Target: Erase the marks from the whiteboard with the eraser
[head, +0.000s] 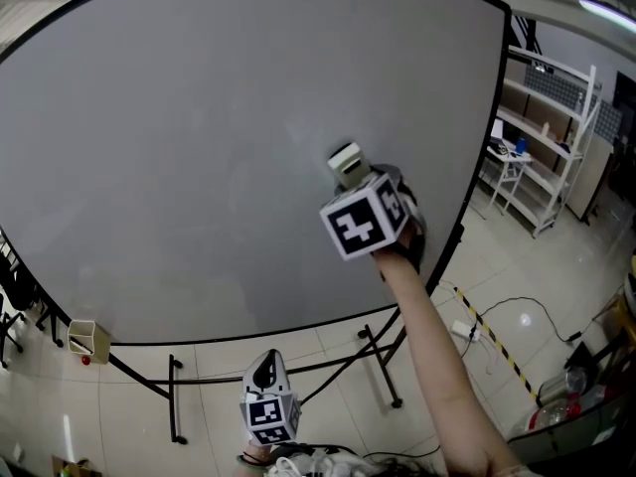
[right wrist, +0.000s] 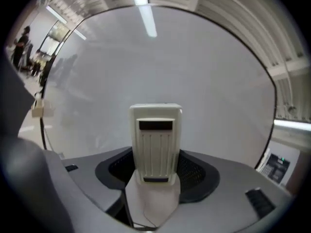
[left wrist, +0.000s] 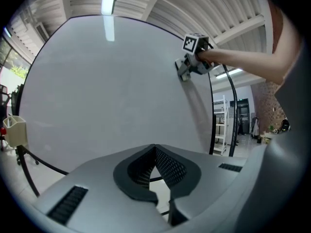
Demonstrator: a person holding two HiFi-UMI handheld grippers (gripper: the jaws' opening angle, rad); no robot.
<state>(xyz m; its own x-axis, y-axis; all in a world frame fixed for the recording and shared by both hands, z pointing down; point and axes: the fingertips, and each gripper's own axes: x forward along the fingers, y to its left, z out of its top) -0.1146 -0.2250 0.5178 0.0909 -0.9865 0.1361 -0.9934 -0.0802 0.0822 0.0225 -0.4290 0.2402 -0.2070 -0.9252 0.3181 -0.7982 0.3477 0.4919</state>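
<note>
The large whiteboard (head: 199, 157) fills most of the head view and looks clean, with only a faint smudge near its middle. My right gripper (head: 350, 172) is shut on a cream plastic eraser (head: 345, 161), held against the board's right half. In the right gripper view the eraser (right wrist: 155, 144) stands upright between the jaws, facing the whiteboard (right wrist: 184, 67). My left gripper (head: 264, 374) hangs low below the board's bottom edge, shut with nothing in it. The left gripper view shows its jaws (left wrist: 156, 171) closed, and the right gripper (left wrist: 183, 73) up at the whiteboard (left wrist: 107, 91).
The board stands on a black metal frame (head: 383, 366). A small cream holder (head: 89, 338) hangs at its lower left corner. White shelving (head: 552, 147) stands to the right. A yellow-black cable strip (head: 497, 341) and a power strip lie on the tiled floor.
</note>
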